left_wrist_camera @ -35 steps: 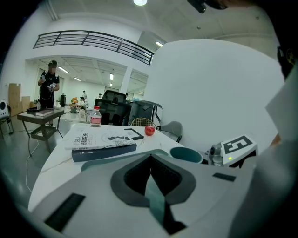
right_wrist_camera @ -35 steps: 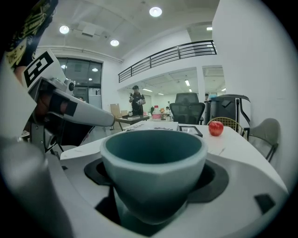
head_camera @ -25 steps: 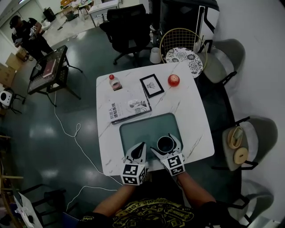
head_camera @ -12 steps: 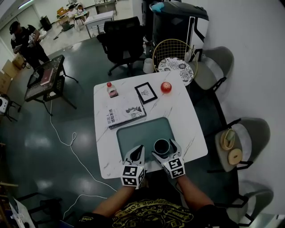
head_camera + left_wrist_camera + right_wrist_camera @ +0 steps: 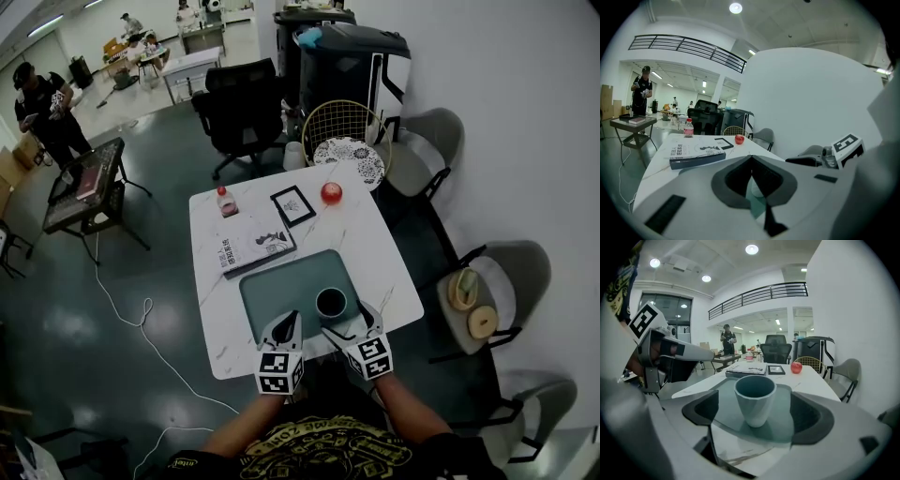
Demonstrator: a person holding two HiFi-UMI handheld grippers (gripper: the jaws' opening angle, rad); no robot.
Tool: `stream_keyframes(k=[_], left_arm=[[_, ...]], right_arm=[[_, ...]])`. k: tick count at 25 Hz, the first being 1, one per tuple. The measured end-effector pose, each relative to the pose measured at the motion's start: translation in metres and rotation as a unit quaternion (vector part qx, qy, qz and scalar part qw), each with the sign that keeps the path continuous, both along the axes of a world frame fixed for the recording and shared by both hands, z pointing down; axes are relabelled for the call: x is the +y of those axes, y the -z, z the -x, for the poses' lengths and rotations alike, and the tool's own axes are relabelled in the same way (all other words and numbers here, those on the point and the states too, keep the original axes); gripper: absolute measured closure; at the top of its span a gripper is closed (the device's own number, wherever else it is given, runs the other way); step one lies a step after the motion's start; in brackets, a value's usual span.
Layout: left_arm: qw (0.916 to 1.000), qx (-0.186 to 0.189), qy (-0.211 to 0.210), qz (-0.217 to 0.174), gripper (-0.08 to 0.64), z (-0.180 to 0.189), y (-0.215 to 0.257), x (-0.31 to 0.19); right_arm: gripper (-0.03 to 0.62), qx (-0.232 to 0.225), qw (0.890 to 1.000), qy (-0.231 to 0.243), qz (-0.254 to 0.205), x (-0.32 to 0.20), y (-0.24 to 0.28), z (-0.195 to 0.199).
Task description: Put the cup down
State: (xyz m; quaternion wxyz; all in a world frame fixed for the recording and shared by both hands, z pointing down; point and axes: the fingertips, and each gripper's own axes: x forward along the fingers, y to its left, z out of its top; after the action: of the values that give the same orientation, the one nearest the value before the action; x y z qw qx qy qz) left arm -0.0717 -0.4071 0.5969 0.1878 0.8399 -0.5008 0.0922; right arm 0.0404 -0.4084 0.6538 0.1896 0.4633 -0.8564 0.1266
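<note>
A grey-blue cup (image 5: 330, 302) (image 5: 755, 399) stands upright on a teal mat (image 5: 281, 291) near the table's front edge. My right gripper (image 5: 345, 319) (image 5: 757, 417) is open, with one jaw on each side of the cup and a gap showing on both sides. My left gripper (image 5: 292, 319) (image 5: 751, 161) rests left of the cup over the mat's front edge. Its jaws meet at the tips with nothing held.
On the white marble table (image 5: 211, 253) lie a book (image 5: 248, 246), a picture frame (image 5: 292, 204), a red apple (image 5: 331, 193) and a small bottle (image 5: 223, 202). Grey chairs (image 5: 516, 281) stand on the right. A wire basket (image 5: 342, 127) and a black office chair (image 5: 239, 103) stand beyond.
The right gripper has drawn back a little toward me, so the cup now sits nearer its fingertips. The head view has pulled back and shifted. The left gripper keeps its place.
</note>
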Motion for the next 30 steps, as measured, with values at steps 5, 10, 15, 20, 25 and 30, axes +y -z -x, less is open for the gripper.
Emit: stream_keyframes(k=[5,10,15,20,25,30], left_arm=[[1.0,-0.003,-0.005,-0.004,0.549,-0.001,0.006,0.016],[0.9999,-0.005,-0.009,-0.006,0.549,-0.005,0.006,0.033],[0.9999,-0.006,-0.007,-0.014,0.549,-0.015,0.015,0.044],[0.9995,-0.002,-0.016,-0.028,0.549,-0.046,0.032,0.055],[0.9992,0.004,-0.017,-0.036,0.549,-0.097,0.045,0.072],[0.9991,0.006,-0.009,-0.041,0.549,-0.153,0.058,0.094]], right_arm=[[0.126,-0.024,0.999,-0.025,-0.01,0.025,0.02,-0.008],[0.225,-0.039,0.998,-0.032,-0.031,0.046,0.048,-0.01],[0.327,-0.052,0.998,-0.024,-0.04,0.06,0.063,-0.015],[0.517,-0.055,0.997,-0.012,-0.052,0.071,0.076,-0.033],[0.584,-0.045,0.997,0.015,-0.067,0.084,0.1,-0.067],[0.586,-0.044,0.995,0.053,-0.075,0.106,0.111,-0.113]])
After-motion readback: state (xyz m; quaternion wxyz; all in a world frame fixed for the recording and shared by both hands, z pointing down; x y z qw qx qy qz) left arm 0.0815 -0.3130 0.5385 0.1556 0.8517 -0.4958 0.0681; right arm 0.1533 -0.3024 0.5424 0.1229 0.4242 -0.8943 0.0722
